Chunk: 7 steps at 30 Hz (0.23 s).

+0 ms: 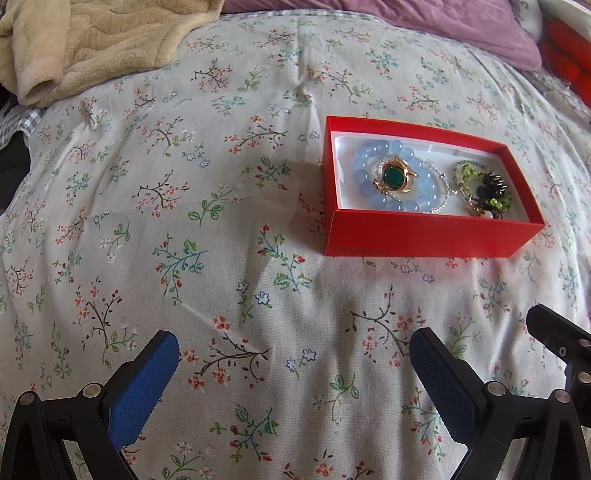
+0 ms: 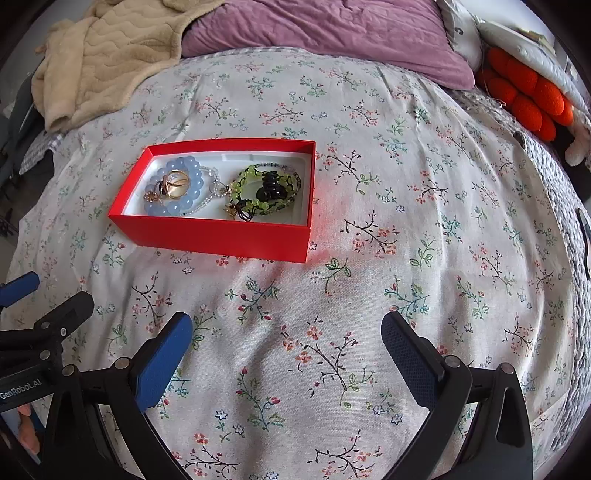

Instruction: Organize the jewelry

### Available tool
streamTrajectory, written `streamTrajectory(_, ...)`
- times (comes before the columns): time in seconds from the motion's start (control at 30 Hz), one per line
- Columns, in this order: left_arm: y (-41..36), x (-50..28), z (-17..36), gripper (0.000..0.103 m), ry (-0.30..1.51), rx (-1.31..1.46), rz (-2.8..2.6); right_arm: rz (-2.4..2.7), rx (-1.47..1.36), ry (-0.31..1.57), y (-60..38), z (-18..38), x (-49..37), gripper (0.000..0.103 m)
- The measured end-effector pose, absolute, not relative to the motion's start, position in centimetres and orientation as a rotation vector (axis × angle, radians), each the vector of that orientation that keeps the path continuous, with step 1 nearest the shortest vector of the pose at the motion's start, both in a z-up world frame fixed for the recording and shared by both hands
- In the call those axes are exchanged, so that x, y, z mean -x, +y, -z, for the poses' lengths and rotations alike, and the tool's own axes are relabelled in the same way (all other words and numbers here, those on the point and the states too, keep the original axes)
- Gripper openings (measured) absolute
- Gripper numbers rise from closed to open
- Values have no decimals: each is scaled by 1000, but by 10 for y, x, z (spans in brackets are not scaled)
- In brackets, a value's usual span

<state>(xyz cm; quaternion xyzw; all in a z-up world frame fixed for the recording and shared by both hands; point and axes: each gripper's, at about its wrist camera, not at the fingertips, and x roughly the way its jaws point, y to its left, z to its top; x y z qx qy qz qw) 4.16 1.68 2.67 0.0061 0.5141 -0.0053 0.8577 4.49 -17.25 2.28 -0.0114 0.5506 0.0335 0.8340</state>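
A red box (image 1: 424,236) (image 2: 207,234) with a white lining lies on the floral bedsheet. Inside it are a pale blue bead bracelet (image 1: 364,177) (image 2: 184,205), a gold brooch with a green stone (image 1: 393,179), a clear bead strand (image 1: 441,199), a green bead bracelet (image 1: 467,177) (image 2: 251,173) and a black hair clip (image 1: 493,184) (image 2: 271,188). My left gripper (image 1: 295,343) is open and empty, well short of the box. My right gripper (image 2: 286,328) is open and empty, near the box's right front corner. The left gripper's side also shows at the left edge of the right wrist view (image 2: 40,325).
A beige fleece blanket (image 2: 110,51) lies at the far left of the bed. A purple pillow (image 2: 332,29) lies along the back. An orange knobbly cushion (image 2: 528,92) sits at the far right edge. The floral sheet (image 2: 406,221) covers the rest.
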Motion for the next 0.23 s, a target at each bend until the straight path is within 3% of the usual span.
streamTrajectory(0.23,19,-39,-24,102,1083,-3,15,-68,33,1170,-172,-20,-41,103)
